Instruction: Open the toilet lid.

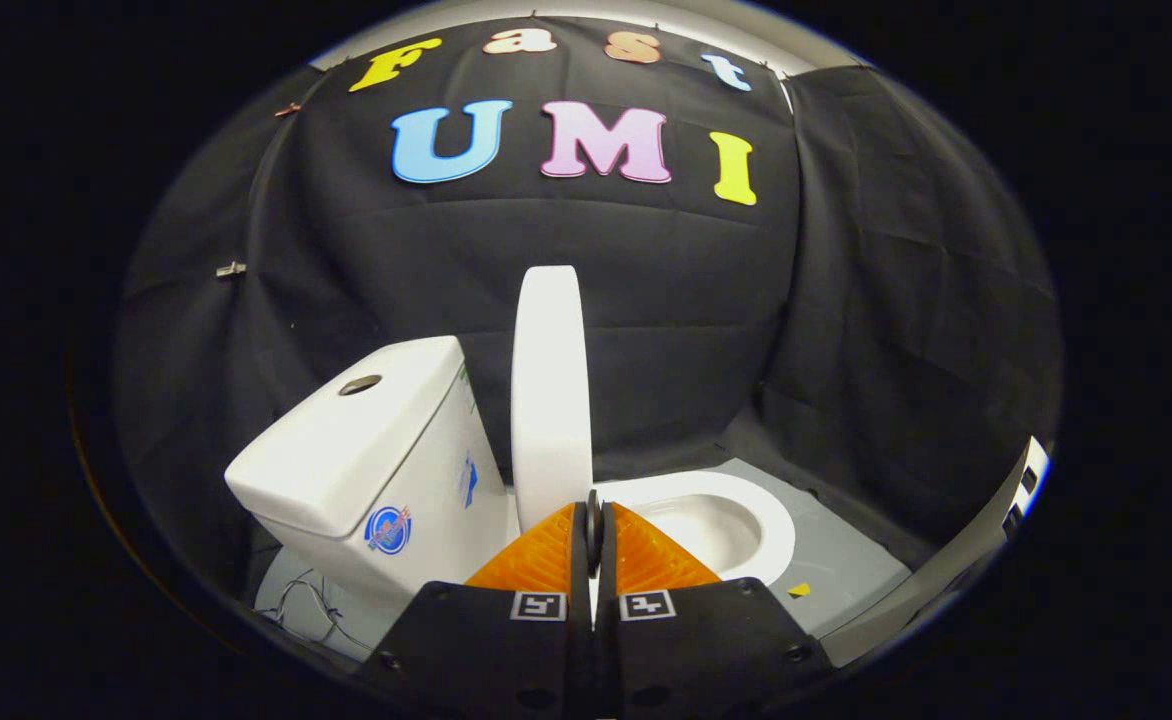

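Observation:
A white toilet stands just ahead of my fingers, seen from the side. Its lid is raised upright and seen edge-on, rising between the tank on the left and the seat and bowl on the right. My gripper is shut, fingers pressed together with nothing held between them. The fingertips sit right at the lid's lower edge, on the bowl side; whether they touch it I cannot tell. The bowl is uncovered.
A round flush button sits on top of the tank. The toilet stands on a grey floor panel with a small yellow scrap on it. Thin wires lie by the tank's base. Black cloth walls close in behind and to the right.

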Tool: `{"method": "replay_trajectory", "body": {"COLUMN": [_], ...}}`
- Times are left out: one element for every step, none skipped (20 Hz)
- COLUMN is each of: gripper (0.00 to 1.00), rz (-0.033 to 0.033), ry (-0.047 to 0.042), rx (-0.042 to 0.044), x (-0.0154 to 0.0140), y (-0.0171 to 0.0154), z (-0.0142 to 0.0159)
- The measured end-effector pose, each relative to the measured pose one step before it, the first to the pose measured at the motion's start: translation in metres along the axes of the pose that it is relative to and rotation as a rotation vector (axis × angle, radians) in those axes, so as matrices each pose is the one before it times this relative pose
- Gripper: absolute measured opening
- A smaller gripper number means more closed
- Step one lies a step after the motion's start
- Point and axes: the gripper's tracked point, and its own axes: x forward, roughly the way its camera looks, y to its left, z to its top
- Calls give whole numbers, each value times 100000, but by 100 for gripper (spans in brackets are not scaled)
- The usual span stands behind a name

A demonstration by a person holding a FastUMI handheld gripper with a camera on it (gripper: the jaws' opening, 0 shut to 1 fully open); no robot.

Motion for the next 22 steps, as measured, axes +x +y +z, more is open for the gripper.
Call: {"method": "replay_trajectory", "body": {"gripper": [5, 5, 5, 5, 5, 5, 5, 5, 5, 5, 5, 5, 5, 5, 5, 5, 5, 5, 5, 5, 5, 5], "rz": [249, 296, 258, 142, 298, 250, 411, 315, 273, 516, 614, 538, -147, -422, -189, 433, 719, 525, -380, -23, -61, 81], "ry": [-442, -331, -394, -358, -142, -389, -382, -415, -368, -240, -246, -336, -455, -447, -224, 0, 157, 194, 0, -224, -93, -390], "rx": [-498, -576, -993, -1441, -1432, -1140, -2021, -1477, -1490, -1289, -1327, -1313, -1384, -986, -373, 293, 218, -98, -745, -418, -186, -497], "x": [-46, -21, -86, -133, -133, -57, 140, 15, -8, -114, -94, -114, -90, -18, 25, 9, 137, 34, -15, -21, -3, -34], "y": [631, 620, 721, 579, 416, 536, 643, 513, 556, 568, 664, 487, 270, 82, 117, 186, 259, 267, -43, -2, -43, -39], "z": [-39, 70, -78, -124, -39, 34, 4, -26, -103, -56, -113, -62, 4, 2, -18, -26, 41, 1, -23, 83, -5, -5]}}
